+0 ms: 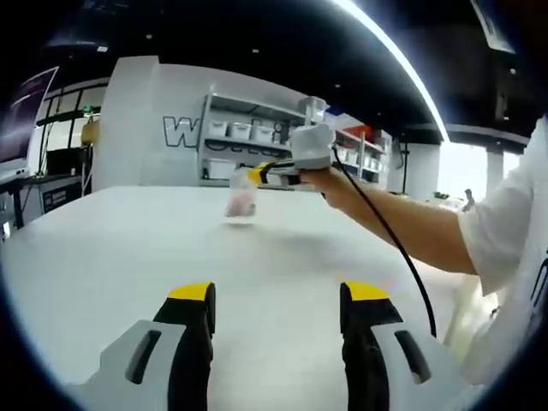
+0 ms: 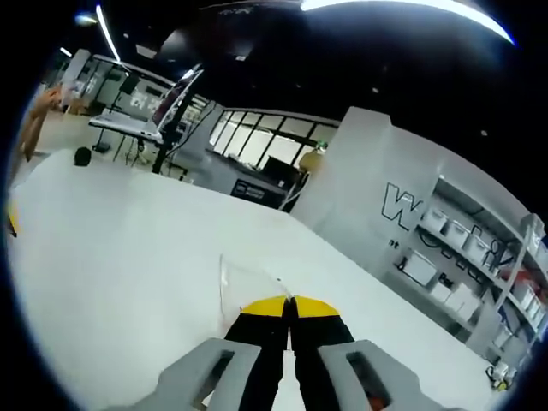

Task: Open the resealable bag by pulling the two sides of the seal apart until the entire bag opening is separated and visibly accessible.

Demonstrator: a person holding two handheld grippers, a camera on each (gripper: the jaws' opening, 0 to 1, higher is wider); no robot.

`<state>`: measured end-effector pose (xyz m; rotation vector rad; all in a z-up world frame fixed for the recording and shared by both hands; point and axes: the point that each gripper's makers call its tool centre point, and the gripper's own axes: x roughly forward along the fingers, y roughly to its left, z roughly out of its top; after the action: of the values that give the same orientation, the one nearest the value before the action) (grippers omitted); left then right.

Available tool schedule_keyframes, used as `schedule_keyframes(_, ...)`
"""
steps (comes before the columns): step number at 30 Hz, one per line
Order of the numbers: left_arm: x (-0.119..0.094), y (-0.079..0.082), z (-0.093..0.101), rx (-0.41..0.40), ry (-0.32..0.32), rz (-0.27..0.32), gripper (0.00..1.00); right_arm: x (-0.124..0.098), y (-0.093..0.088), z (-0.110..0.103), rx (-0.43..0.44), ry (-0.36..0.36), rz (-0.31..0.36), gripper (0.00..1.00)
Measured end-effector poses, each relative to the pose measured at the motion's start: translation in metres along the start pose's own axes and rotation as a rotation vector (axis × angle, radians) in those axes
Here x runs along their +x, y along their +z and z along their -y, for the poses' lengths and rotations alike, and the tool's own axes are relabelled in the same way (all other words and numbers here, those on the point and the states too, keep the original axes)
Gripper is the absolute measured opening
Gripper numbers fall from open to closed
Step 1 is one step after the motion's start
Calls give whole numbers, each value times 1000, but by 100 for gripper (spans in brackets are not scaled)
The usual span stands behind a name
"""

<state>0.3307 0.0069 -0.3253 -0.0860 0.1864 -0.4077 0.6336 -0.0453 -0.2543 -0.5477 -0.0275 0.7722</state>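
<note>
My right gripper [image 2: 289, 301], jaws closed on one edge of the bag [image 2: 248, 282], lifts it above the table [image 2: 103, 257] so the seal can be reached. My left gripper [image 1: 278, 308] waits low, jaws apart, empty. The left gripper view shows the hanging bag's pinkish contents; the right gripper view shows the pinch.

the left gripper view looks level along the broad white table [image 1: 128, 257] from well back, toward the white metal shelving [image 1: 248, 137]. the right gripper view hangs tilted, close above that table [image 2: 111, 257], sharing the shelving [image 2: 454, 257].
</note>
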Motion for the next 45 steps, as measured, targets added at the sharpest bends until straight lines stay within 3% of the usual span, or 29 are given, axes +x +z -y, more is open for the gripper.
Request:
schedule_keyframes(9,0,1,0,-3,1,-1,59,16,-8,10,9,-11,-19,0)
schedule_keyframes(23,1,2,3,-7,-4,0,58,12,-21,9,14,-13,-39,0)
schedule_keyframes(45,0,1,6,-16,-13,-3,58,0,-40,-22,103,16,-85,0)
